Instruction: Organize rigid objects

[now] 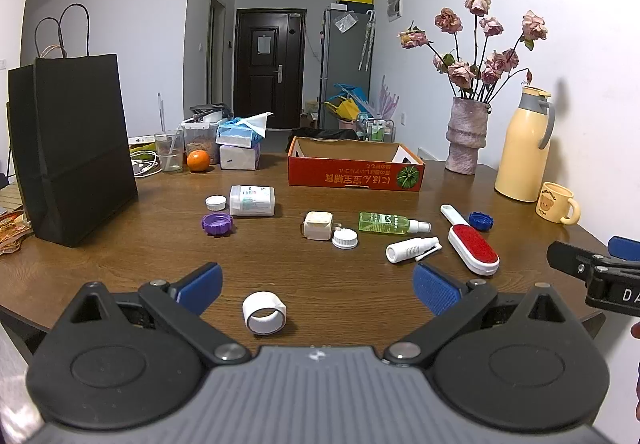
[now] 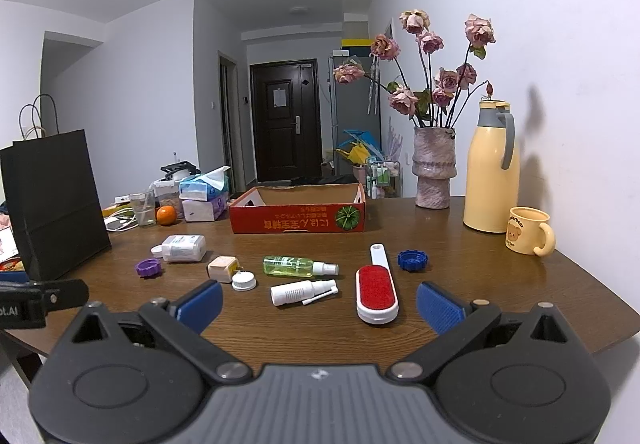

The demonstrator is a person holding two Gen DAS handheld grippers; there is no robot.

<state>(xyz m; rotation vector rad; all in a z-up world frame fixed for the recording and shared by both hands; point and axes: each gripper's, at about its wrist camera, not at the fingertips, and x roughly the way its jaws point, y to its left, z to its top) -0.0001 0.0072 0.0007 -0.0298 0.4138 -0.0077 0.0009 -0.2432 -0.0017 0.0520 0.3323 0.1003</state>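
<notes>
Blue-padded fingers of the left gripper (image 1: 316, 286) and right gripper (image 2: 318, 304) gape wide and empty over the wooden counter (image 1: 120, 260), where bottles, caps and the lint brush (image 2: 376, 290) lie scattered, none visibly inside the red box (image 2: 298, 218).

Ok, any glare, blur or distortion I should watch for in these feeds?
Left wrist view: sharp, fisheye bends the table edge, dark vignette corners. Right wrist view: equally sharp, soft sheen on wood near the blue cap, thermos casts wall shadows.
</notes>
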